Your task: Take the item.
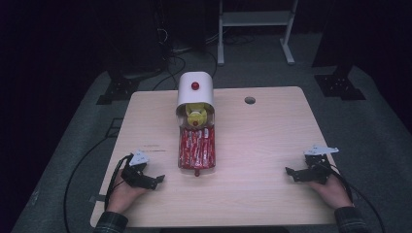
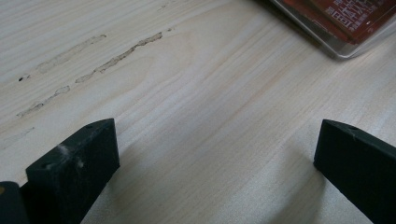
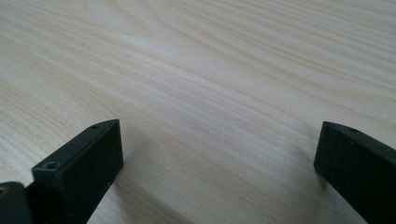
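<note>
A white arched container (image 1: 195, 89) with a red knob stands at the table's far middle, its clear lid folded forward. A yellow toy (image 1: 196, 117) sits in its mouth. Red packets (image 1: 197, 147) lie in the clear tray (image 1: 197, 166) in front of it. My left gripper (image 1: 156, 180) rests low at the near left, open, nothing between its jaws; the tray corner (image 2: 343, 49) with red packets (image 2: 355, 16) lies ahead to its right. My right gripper (image 1: 290, 174) rests at the near right, open over bare wood (image 3: 210, 93).
The light wooden table (image 1: 272, 136) has a round cable hole (image 1: 249, 100) at the far right and scuff marks (image 2: 116, 58) near my left gripper. Cables trail off both sides. A white metal stand (image 1: 255, 19) is on the floor beyond.
</note>
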`<act>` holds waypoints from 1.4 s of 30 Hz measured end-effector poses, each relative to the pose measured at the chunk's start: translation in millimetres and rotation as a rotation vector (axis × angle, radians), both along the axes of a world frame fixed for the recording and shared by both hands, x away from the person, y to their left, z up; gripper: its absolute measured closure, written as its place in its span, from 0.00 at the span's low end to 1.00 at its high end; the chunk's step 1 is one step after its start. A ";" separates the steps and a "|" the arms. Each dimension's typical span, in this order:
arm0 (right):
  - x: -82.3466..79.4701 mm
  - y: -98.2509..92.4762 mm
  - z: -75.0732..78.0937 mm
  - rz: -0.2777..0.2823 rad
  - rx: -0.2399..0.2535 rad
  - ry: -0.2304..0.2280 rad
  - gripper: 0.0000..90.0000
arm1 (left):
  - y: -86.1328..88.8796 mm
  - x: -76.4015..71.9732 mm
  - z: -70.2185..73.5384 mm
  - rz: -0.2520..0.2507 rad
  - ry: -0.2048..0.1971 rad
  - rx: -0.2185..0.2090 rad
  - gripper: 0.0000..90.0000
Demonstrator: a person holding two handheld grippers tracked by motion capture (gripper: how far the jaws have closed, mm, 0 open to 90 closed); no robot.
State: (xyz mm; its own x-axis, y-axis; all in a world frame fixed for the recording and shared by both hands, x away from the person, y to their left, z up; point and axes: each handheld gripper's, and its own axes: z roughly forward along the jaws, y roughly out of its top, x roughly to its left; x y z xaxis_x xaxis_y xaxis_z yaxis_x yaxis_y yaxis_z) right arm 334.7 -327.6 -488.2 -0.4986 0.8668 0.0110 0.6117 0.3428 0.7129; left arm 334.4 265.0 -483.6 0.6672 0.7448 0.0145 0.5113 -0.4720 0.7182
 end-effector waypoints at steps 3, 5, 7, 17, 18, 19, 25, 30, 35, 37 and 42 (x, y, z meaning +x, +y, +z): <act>0.0 0.0 0.0 0.000 0.001 0.000 0.00 | 0.1 0.1 0.0 0.006 0.000 -0.001 0.00; 0.0 0.0 0.0 0.000 0.000 0.000 0.01 | 0.2 0.1 0.0 0.007 -0.001 0.000 0.00; 0.0 0.0 0.0 0.000 0.000 0.000 0.00 | 0.2 0.2 0.0 0.010 -0.001 -0.001 0.00; 0.3 0.0 0.0 0.002 0.000 -0.002 0.01 | 0.3 0.3 0.0 0.009 -0.001 0.000 0.00; 0.3 0.0 0.0 0.002 0.000 -0.002 0.01 | 0.3 0.2 0.0 0.008 -0.001 -0.001 0.00; 0.3 0.0 -0.1 0.002 0.000 -0.002 0.01 | 0.4 0.2 0.1 0.007 0.000 -0.001 0.00; -0.2 0.3 -0.1 -0.002 0.001 -0.001 0.01 | 1.5 1.2 0.4 0.006 0.005 -0.015 0.00; -0.6 0.2 0.0 -0.001 0.000 -0.001 0.01 | 3.4 2.7 3.4 0.019 0.005 -0.016 0.00; -0.5 0.1 0.0 0.000 -0.001 -0.001 0.00 | 4.4 2.5 5.1 0.018 0.000 -0.019 0.00; -0.5 0.3 0.0 -0.001 0.001 -0.001 0.00 | 4.7 1.8 6.1 0.019 0.003 -0.022 0.00; -0.4 0.3 -0.1 -0.001 0.001 -0.001 0.00 | 5.5 1.9 8.7 0.018 -0.004 -0.033 0.00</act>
